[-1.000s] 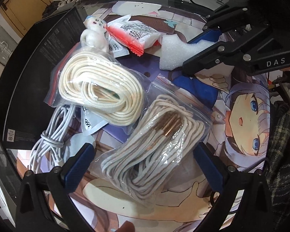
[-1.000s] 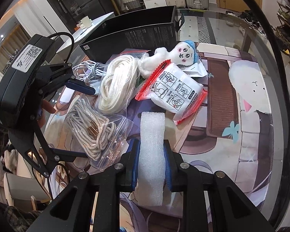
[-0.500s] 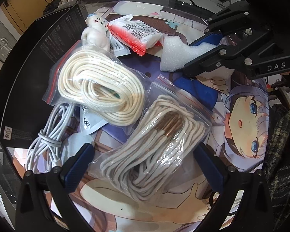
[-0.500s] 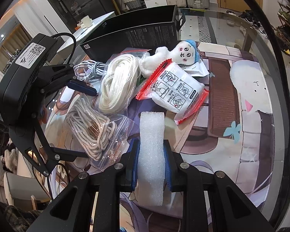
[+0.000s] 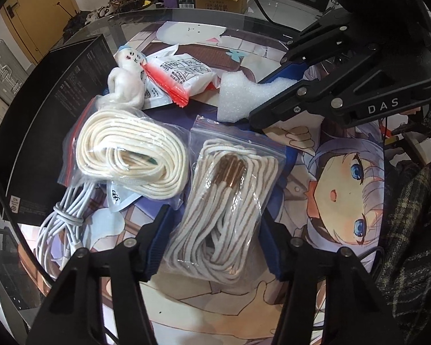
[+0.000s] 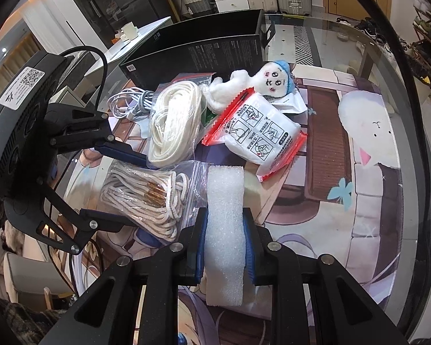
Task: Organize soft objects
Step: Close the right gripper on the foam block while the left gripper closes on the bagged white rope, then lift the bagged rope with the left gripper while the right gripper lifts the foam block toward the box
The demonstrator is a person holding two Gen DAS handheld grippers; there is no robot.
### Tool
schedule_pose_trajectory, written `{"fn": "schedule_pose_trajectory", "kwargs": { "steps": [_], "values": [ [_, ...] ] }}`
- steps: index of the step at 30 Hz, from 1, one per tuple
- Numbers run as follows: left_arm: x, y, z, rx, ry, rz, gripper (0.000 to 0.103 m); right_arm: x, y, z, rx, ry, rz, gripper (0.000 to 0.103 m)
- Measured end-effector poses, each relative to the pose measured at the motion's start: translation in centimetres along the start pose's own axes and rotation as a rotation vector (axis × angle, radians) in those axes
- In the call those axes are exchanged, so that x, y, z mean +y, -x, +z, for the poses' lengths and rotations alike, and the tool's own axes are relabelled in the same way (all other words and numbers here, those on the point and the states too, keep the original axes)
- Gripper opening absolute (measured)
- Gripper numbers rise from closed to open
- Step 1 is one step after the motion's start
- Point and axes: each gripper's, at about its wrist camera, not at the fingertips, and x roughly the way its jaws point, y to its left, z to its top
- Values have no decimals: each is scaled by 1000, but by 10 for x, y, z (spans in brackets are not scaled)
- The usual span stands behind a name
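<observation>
My left gripper (image 5: 215,241) has closed its blue pads on both sides of a clear bag of grey-white cord (image 5: 224,212); the bag also shows in the right wrist view (image 6: 149,198). My right gripper (image 6: 224,244) is shut on a white foam block (image 6: 224,230), which shows in the left wrist view (image 5: 241,97) too. A bag of cream rope (image 5: 129,155), a white plush doll with a blue cap (image 6: 261,86) and a red-edged white packet (image 6: 255,135) lie just beyond.
A black box (image 5: 46,123) stands along the left of the pile. A bundled white cable (image 5: 63,221) lies by the left finger. All rests on a printed anime mat (image 5: 344,189) on a round glass table (image 6: 416,155).
The left gripper has moved forward and its jaws have closed in from wide open onto the grey-white cord bag. The right gripper still holds the foam block in place.
</observation>
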Motion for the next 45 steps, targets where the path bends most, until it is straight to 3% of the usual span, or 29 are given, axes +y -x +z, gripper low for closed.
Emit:
{"fn": "schedule_pose_trajectory", "kwargs": {
  "steps": [5,12,23,29,45],
  "values": [
    [-10,9,1,-2,3,1,41,1,4,0,-5,7,-6,23],
    [-18,18,-4,-4,18,27,34,-1,16,-1,-18,13,-16,23],
    [-21,39,-25,-29,101,46,33,-2,20,4,-16,28,-13,23],
    [-22,53,-33,-30,130,88,33,5,24,8,-9,68,-37,23],
    [4,92,-37,-113,320,168,33,-1,46,44,-43,140,-131,23]
  ]
}}
